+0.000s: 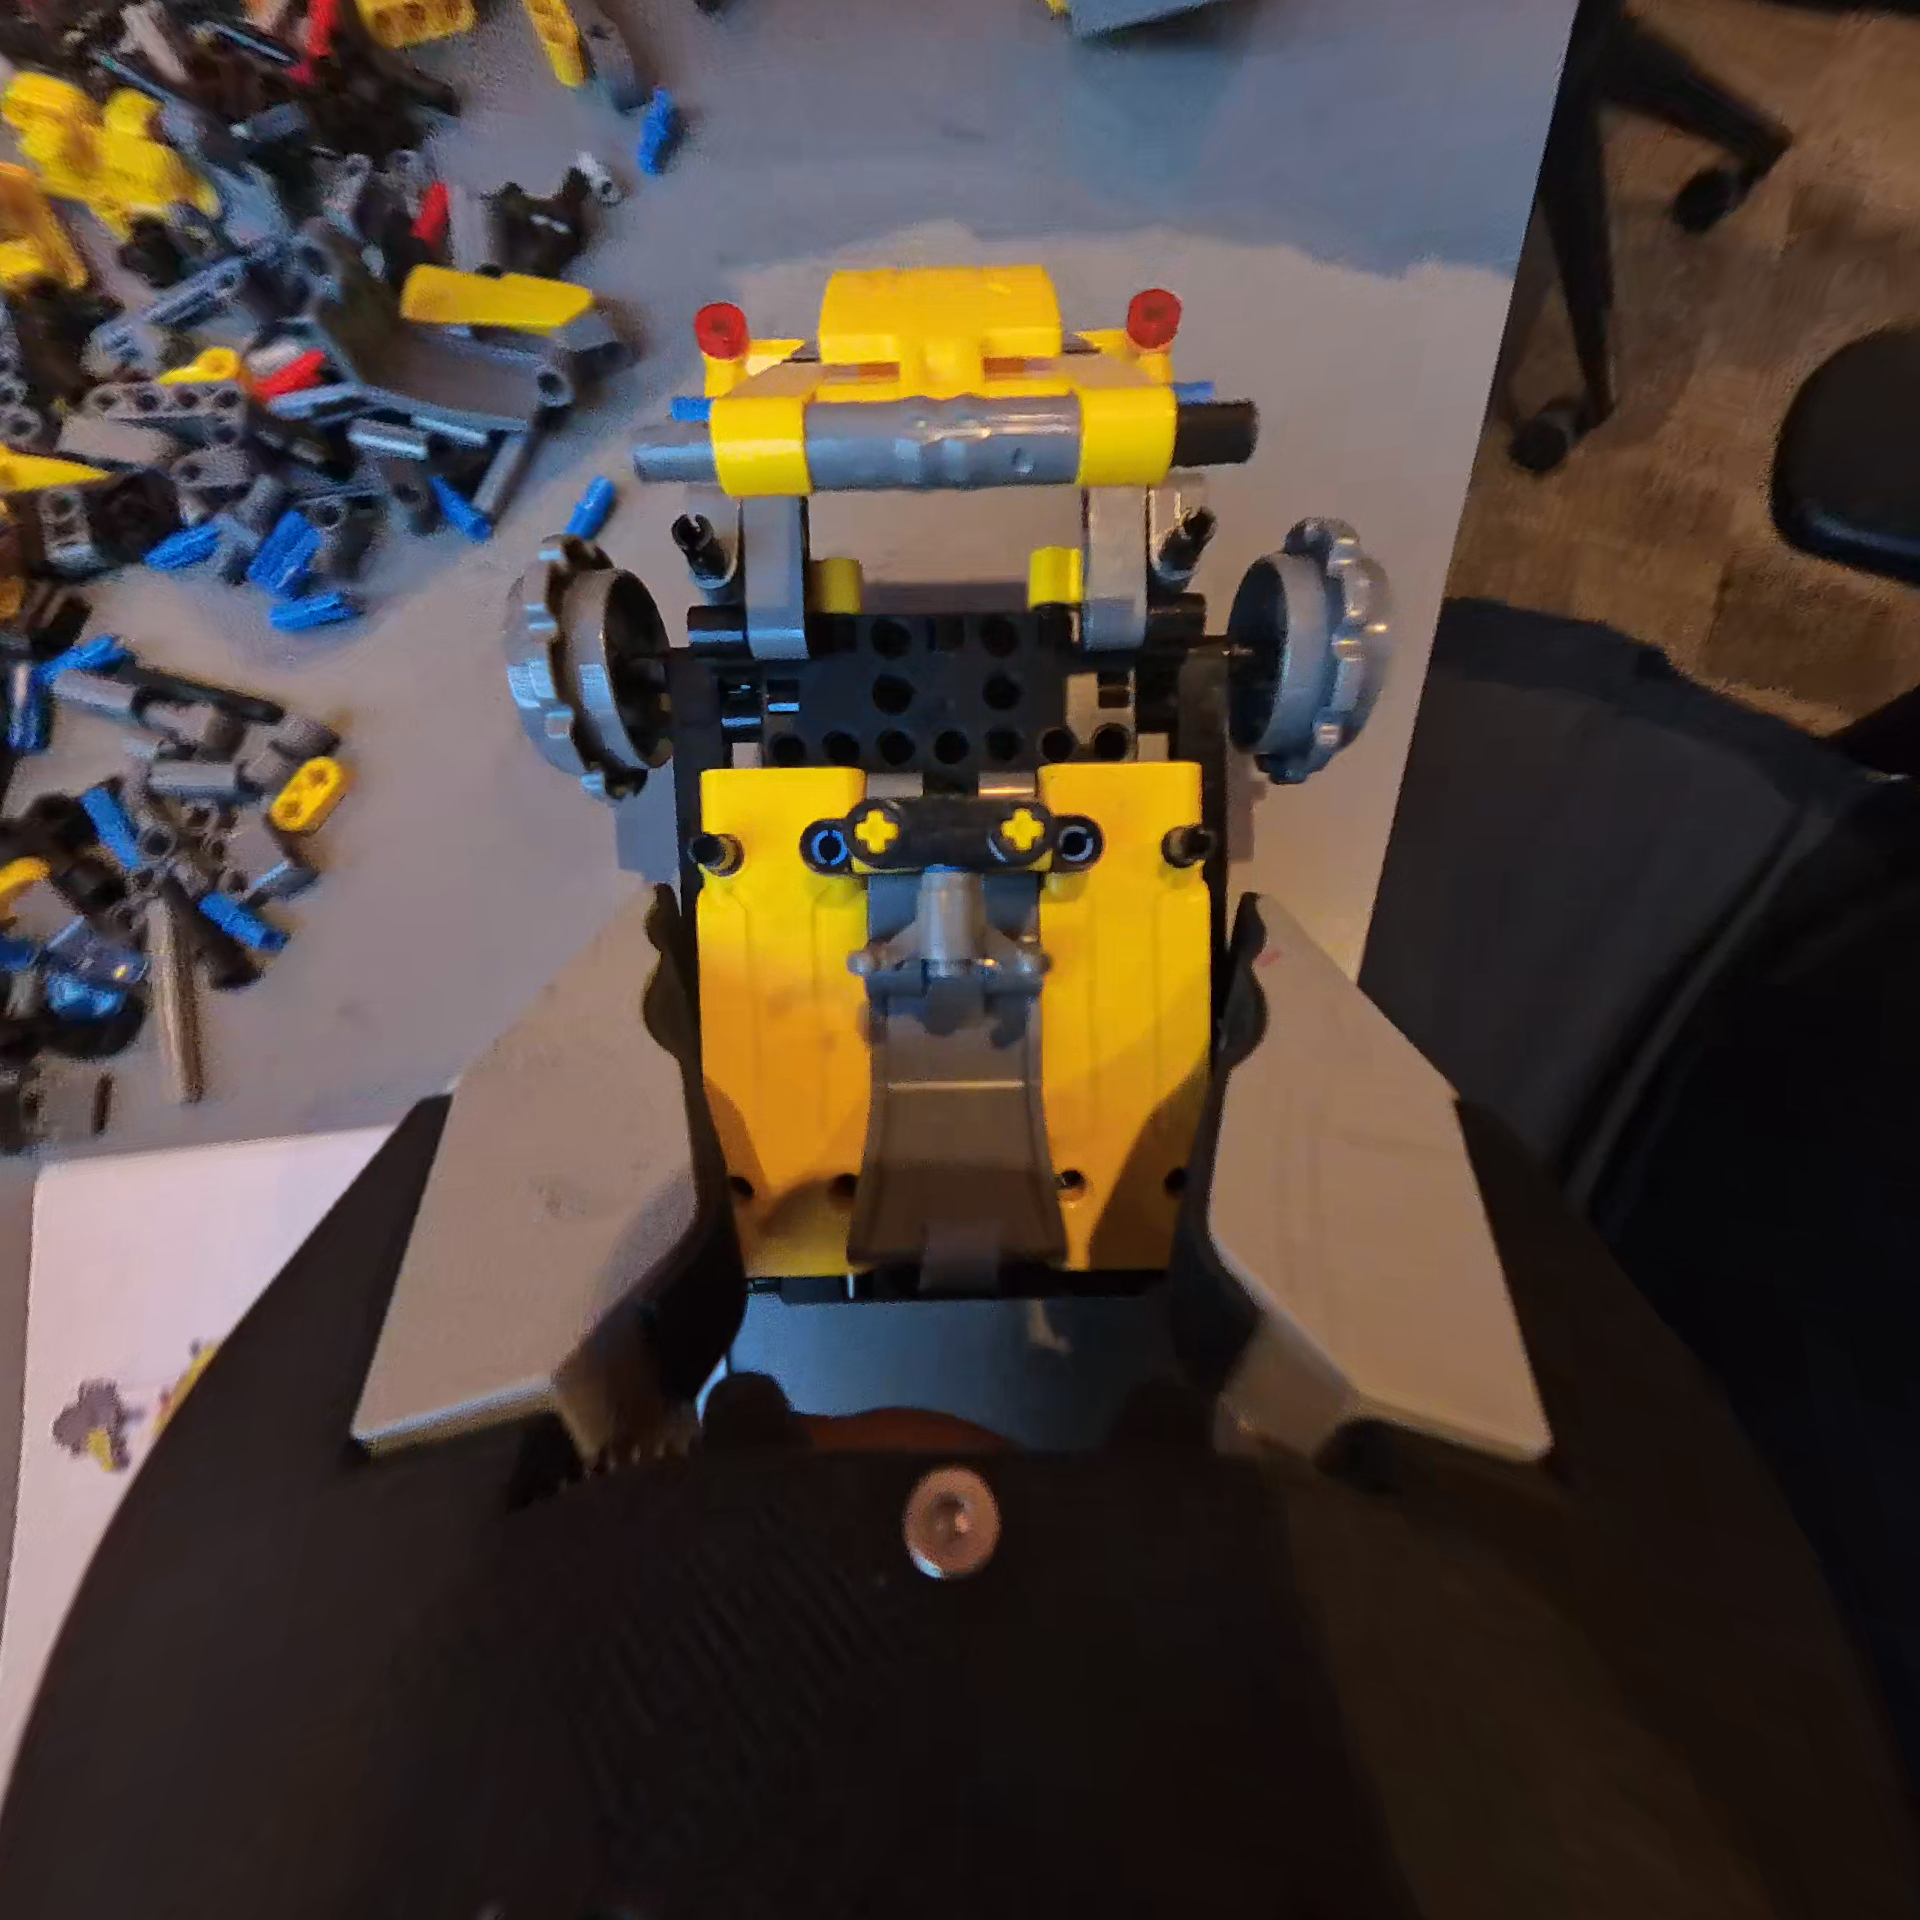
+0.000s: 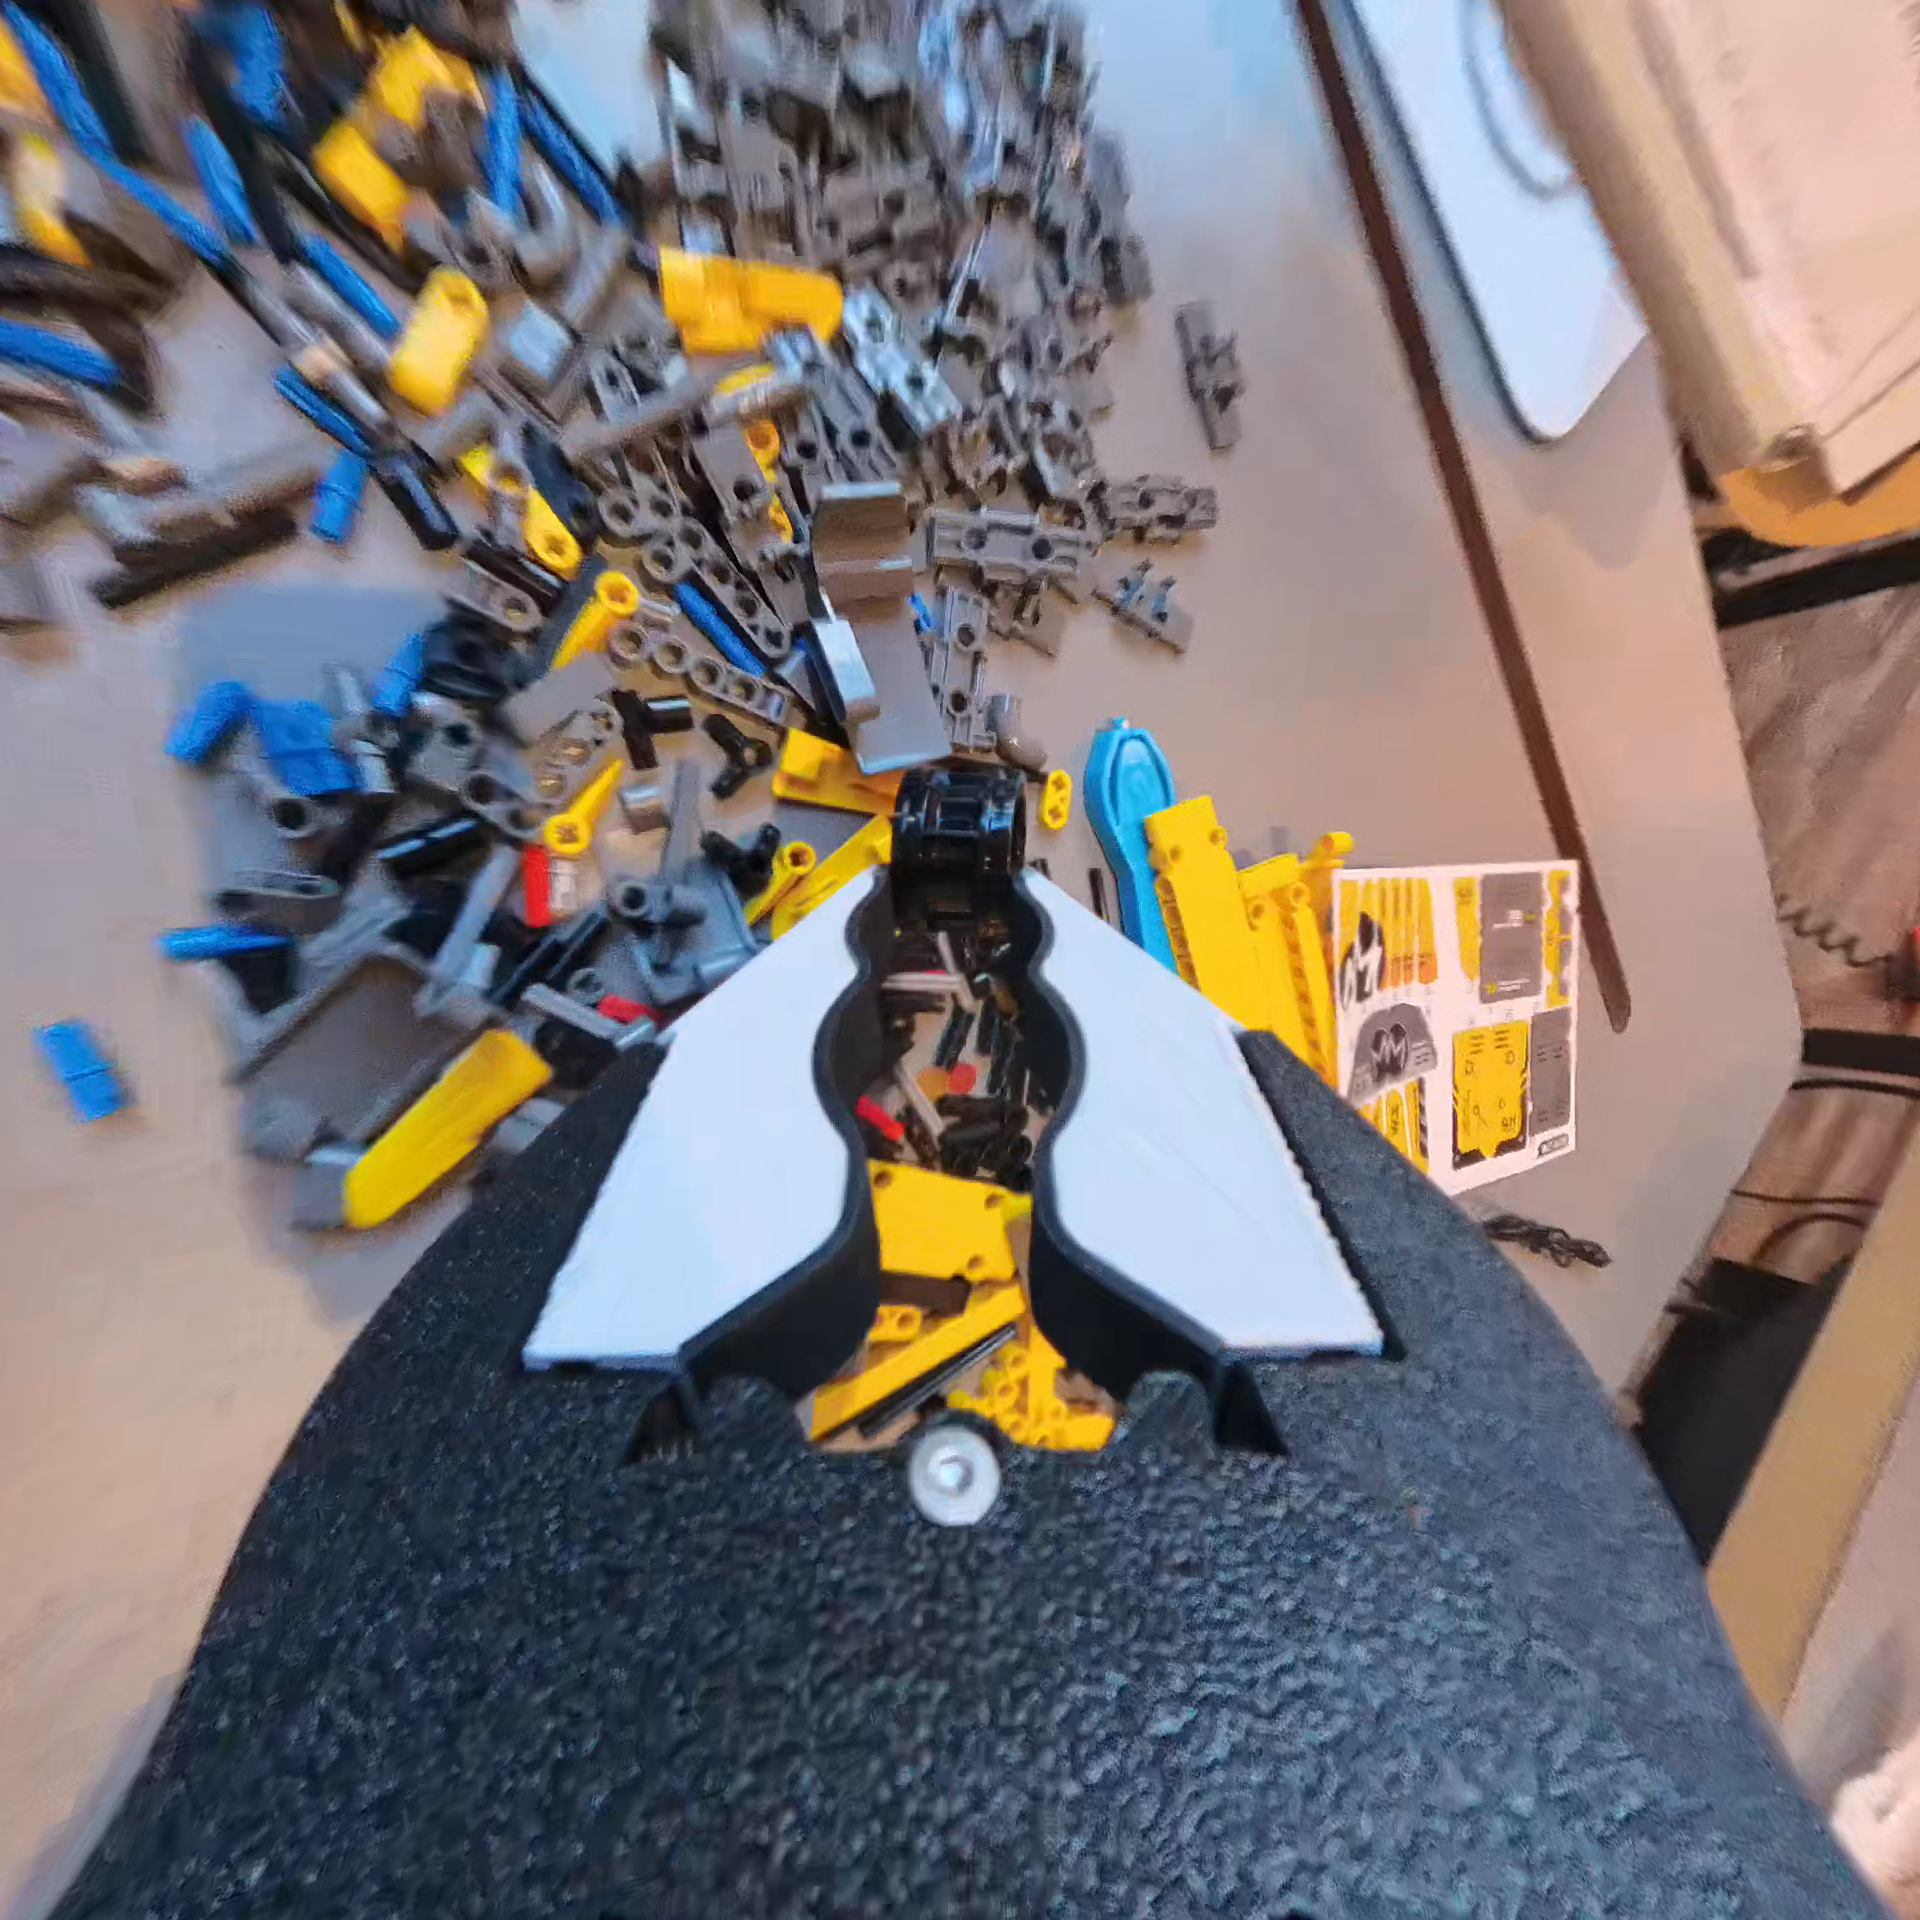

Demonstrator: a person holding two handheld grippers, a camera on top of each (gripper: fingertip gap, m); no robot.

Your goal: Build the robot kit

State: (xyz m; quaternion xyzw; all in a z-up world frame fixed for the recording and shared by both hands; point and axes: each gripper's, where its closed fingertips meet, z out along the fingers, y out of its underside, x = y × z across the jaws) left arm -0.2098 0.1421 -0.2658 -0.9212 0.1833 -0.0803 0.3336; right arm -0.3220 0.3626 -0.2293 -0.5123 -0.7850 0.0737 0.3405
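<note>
The left gripper clamps a half-built yellow and black brick vehicle between its jaws, at frame centre. The right gripper pinches a small black round connector piece at its fingertips, above the scattered loose plastic bricks in the upper left.

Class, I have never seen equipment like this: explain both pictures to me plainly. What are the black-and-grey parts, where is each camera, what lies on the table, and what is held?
A person holds a two-finger gripper in each hand, each carrying a camera that looks along its fingers. In the left wrist view, the left gripper clamps a half-built yellow toy vehicle above the grey table; loose building pieces lie to one side. In the right wrist view, the right gripper pinches a small black connector piece over a pile of parts, near a sticker sheet.
</note>
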